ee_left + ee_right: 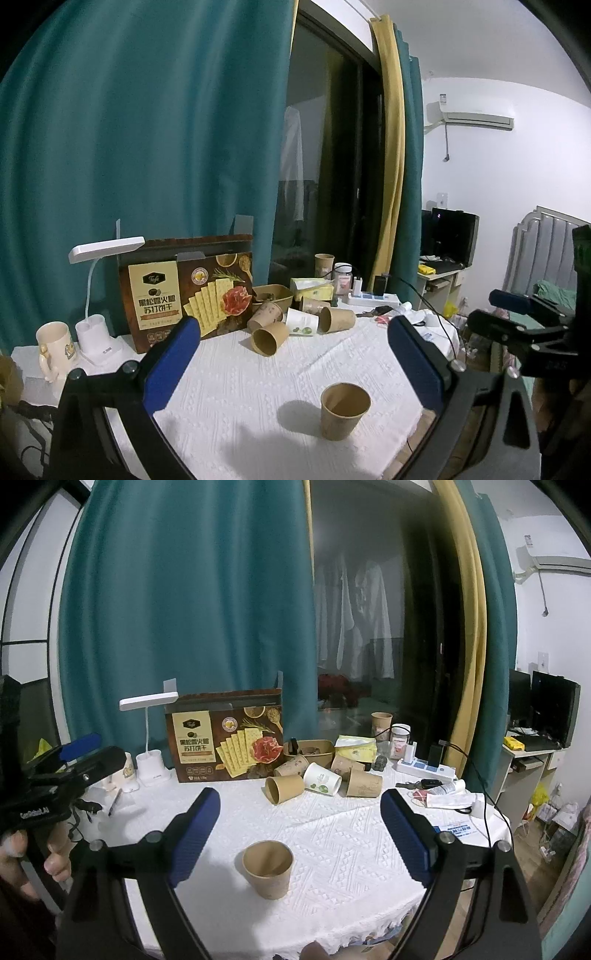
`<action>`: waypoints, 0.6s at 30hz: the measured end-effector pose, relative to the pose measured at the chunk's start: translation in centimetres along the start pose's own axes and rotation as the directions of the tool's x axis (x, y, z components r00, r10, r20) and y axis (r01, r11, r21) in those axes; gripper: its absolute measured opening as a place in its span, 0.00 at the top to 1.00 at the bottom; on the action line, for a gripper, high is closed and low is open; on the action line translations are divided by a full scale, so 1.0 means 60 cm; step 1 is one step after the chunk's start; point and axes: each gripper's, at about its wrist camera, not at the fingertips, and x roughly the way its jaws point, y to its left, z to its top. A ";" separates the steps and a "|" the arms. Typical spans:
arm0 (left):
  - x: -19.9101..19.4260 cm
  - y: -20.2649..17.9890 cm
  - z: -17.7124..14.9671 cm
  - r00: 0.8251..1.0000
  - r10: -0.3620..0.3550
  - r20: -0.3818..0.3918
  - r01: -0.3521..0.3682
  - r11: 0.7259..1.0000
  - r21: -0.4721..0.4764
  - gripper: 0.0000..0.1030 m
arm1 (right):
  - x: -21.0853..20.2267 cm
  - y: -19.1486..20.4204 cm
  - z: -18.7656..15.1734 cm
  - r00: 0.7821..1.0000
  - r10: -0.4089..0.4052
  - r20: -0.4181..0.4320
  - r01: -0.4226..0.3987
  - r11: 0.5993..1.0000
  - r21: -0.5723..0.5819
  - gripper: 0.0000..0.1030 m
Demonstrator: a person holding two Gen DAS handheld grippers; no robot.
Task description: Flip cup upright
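Note:
A brown paper cup (344, 410) (268, 868) stands upright on the white tablecloth, mouth up, free of any finger. My left gripper (293, 328) is open, its blue pads wide apart; the cup sits low between them, nearer the right pad. My right gripper (301, 801) is open too, with the cup between its pads and closer to the left one, touching neither. Further back lies a heap of paper cups on their sides (269, 336) (284, 789), among them a white one (302, 322) (322, 778).
A cracker box (188, 291) (226, 734), a desk lamp (98, 280) (147, 734), a mug (55, 343), a tissue pack (355, 747), a power strip (424, 768) and cables line the back and right of the table. Its edge (369, 938) is close below.

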 end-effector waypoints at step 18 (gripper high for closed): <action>-0.004 0.005 0.006 1.000 0.008 0.005 -0.008 1.000 -0.025 0.02 | -0.001 0.000 -0.004 1.000 0.006 0.001 -0.006 1.000 -0.001 0.15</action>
